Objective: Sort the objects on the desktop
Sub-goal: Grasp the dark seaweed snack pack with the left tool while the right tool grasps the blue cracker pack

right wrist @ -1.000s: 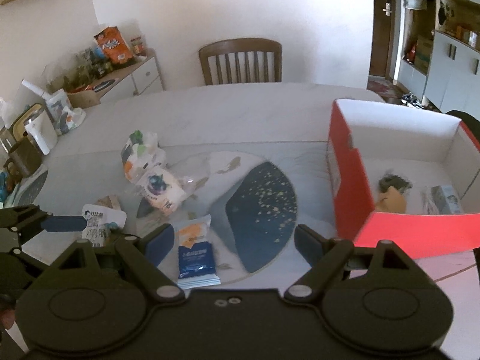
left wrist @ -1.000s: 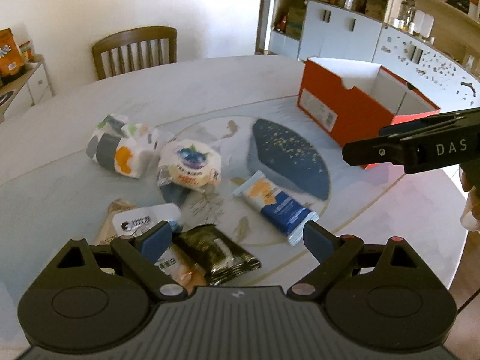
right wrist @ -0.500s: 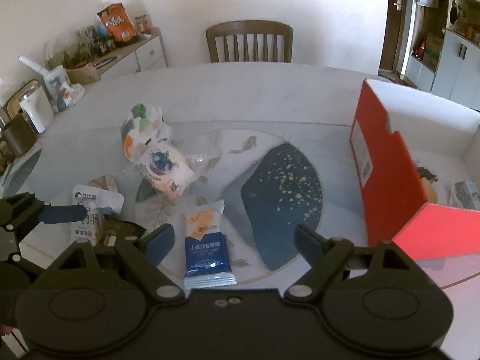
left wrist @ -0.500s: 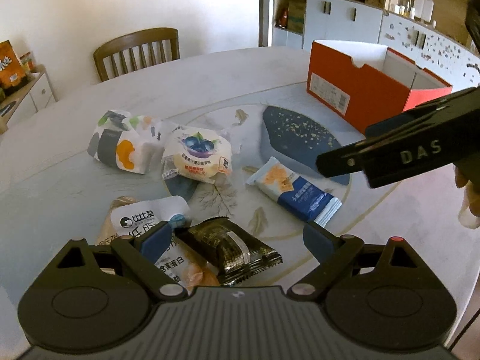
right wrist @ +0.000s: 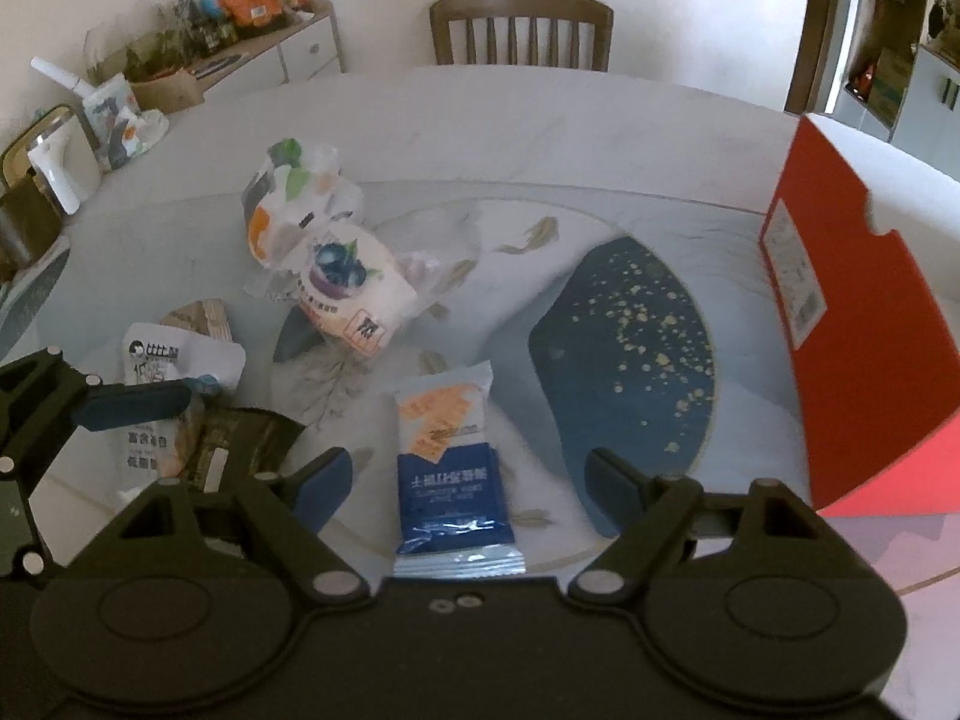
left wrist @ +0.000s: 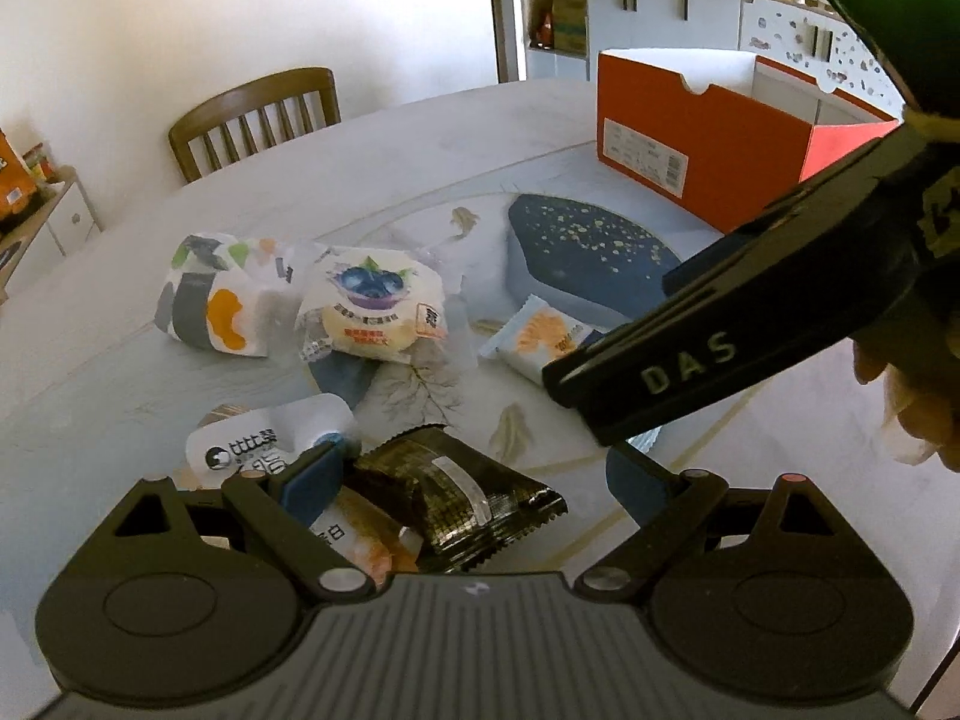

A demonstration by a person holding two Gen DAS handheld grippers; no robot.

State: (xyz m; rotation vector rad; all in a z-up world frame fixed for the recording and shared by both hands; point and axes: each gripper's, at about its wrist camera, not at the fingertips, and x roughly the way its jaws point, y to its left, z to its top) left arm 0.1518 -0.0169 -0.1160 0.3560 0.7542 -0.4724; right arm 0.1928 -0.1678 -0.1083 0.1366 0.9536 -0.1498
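The left gripper (left wrist: pixel 474 474) hangs low over the pale round tabletop (left wrist: pixel 420 138) with its jaws wide apart. Nothing is clamped; a dark crinkled snack packet (left wrist: pixel 462 498) lies on the tabletop just between them. Beside this packet, at the left pad, is a white pouch with black print (left wrist: pixel 264 450).

The right gripper (right wrist: pixel 465 474) hangs over a blue and white flat packet with orange print (right wrist: pixel 453 468), which lies on the tabletop between its jaws. The jaws are closing but the pads do not touch the packet.

A little farther I see a round cake in a clear wrapper with a blueberry picture (left wrist: pixel 375 312). It touches a white wrapped pack with grey, green and orange patches (left wrist: pixel 210 294) on its left.

Behind them, on the right side, an open orange cardboard box (left wrist: pixel 678 138) stands on the tabletop, well apart from the snacks. At the far edge stands a brown wooden chair (right wrist: pixel 522 30).
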